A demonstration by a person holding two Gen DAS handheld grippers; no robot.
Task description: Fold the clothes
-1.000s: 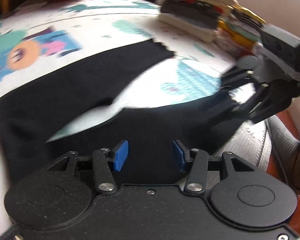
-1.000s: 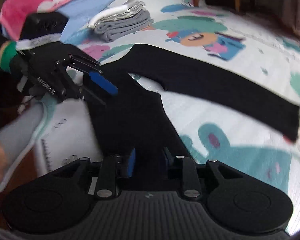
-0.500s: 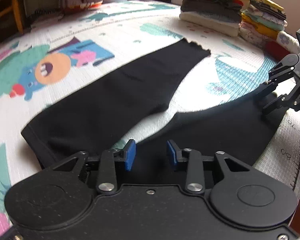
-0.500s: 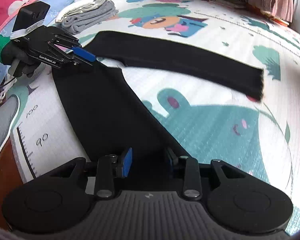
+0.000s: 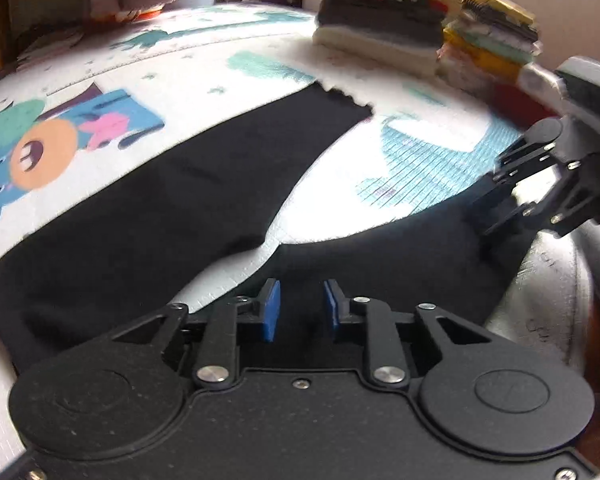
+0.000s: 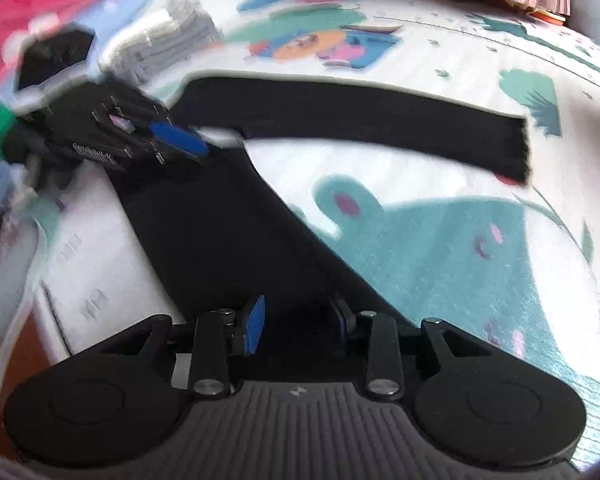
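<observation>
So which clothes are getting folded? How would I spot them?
Look at the big cartoon play mat with the blue monster and teal shapes. Spread flat across its middle is a pair of black pants, the legs splayed apart in a V. Everything else is already folded in colourful stacks at the mat's far edge; only these are plain black and lying open.

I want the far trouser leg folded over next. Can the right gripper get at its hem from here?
Probably yes: the black trousers lie flat on the play mat, and nothing stands between the right gripper and the hem.
</observation>
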